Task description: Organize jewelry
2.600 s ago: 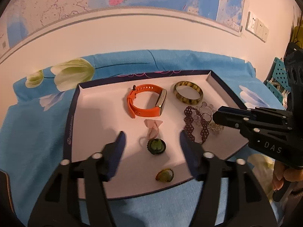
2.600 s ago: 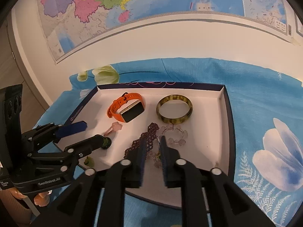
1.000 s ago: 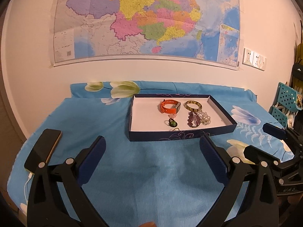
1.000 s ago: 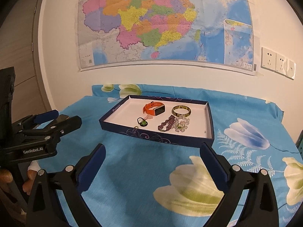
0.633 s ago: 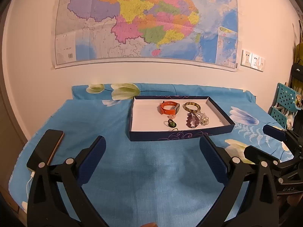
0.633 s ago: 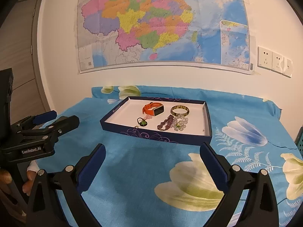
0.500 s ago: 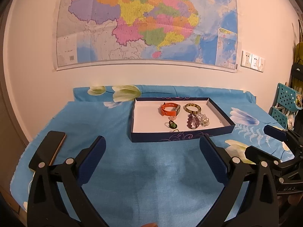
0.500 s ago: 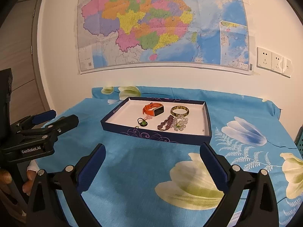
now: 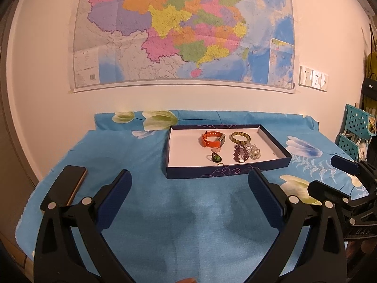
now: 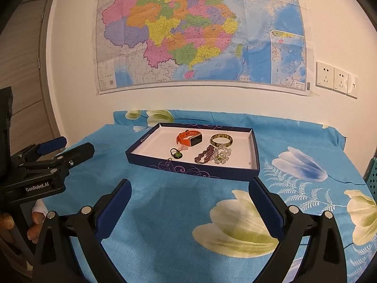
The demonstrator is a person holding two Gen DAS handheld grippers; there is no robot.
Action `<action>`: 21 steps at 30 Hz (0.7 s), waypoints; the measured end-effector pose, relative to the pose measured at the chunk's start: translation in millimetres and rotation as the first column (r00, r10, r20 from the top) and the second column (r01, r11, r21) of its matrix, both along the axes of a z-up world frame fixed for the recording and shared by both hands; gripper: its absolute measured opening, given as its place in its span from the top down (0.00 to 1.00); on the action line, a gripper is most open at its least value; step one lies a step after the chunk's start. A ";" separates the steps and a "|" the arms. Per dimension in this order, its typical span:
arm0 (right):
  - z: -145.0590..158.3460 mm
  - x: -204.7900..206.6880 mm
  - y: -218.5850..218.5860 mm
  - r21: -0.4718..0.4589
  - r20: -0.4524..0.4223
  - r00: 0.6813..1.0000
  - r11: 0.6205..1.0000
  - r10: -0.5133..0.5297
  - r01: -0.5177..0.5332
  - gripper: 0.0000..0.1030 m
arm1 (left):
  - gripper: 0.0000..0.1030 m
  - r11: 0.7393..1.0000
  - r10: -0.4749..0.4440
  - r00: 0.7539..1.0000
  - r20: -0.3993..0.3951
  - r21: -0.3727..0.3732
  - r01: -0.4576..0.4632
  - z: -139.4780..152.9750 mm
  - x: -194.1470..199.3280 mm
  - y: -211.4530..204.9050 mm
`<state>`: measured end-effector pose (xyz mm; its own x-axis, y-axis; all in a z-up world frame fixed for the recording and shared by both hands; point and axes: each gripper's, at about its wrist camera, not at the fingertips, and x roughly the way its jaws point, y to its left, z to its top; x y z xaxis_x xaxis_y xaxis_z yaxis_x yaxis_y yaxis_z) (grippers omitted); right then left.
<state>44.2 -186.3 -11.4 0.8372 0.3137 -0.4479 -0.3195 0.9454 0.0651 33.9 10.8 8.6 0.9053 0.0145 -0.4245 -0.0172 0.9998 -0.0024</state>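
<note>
A dark blue tray (image 9: 226,172) with a white floor sits on the blue flowered cloth; it also shows in the right wrist view (image 10: 188,168). In it lie an orange watch (image 9: 212,139), a mottled green bangle (image 9: 239,137), a purple bead bracelet (image 9: 239,155), a clear bead bracelet (image 9: 254,150), a green pendant (image 9: 216,158), a pink flower piece (image 9: 216,150) and a small ring (image 9: 220,164). My left gripper (image 9: 189,195) is open and empty, well in front of the tray. My right gripper (image 10: 189,199) is open and empty, also in front of it.
A phone (image 9: 73,181) lies at the cloth's left edge. A wall with a map (image 9: 183,33) and sockets (image 10: 335,79) stands behind. Teal baskets (image 9: 353,132) stand at the right. A door (image 10: 23,70) is at the left.
Both grippers pulled far back from the tray and opened wide; the right one let go of the bead bracelets. In the last half second they barely moved.
</note>
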 end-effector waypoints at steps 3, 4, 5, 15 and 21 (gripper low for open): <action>0.3 -0.8 0.1 0.000 0.000 1.000 1.000 -0.001 0.001 0.07 | 0.05 1.000 -0.001 1.000 0.001 -0.002 0.001 0.5 -0.9 0.7; 0.3 -1.2 -0.1 0.002 0.002 1.000 1.000 -0.002 0.002 0.07 | 0.05 1.000 -0.003 1.000 0.002 -0.002 0.003 0.6 -0.9 0.7; 0.3 -1.7 -0.3 0.004 0.004 1.000 1.000 -0.002 0.002 0.07 | 0.05 1.000 -0.002 1.000 0.002 -0.002 0.002 0.6 -0.9 0.8; 0.0 -1.3 -0.2 0.001 -0.001 1.000 1.000 -0.002 0.002 0.07 | 0.05 1.000 -0.011 1.000 -0.004 0.002 0.011 0.5 -2.0 2.7; 0.1 0.1 -0.8 -0.001 -0.006 1.000 1.000 -0.001 0.001 0.07 | 0.05 1.000 -0.010 1.000 -0.002 0.002 0.010 0.3 -1.9 3.0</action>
<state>44.3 -187.1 -11.3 0.8350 0.3122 -0.4531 -0.3177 0.9459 0.0662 32.0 13.8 8.9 0.9046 0.0059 -0.4263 -0.0068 1.0000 -0.0006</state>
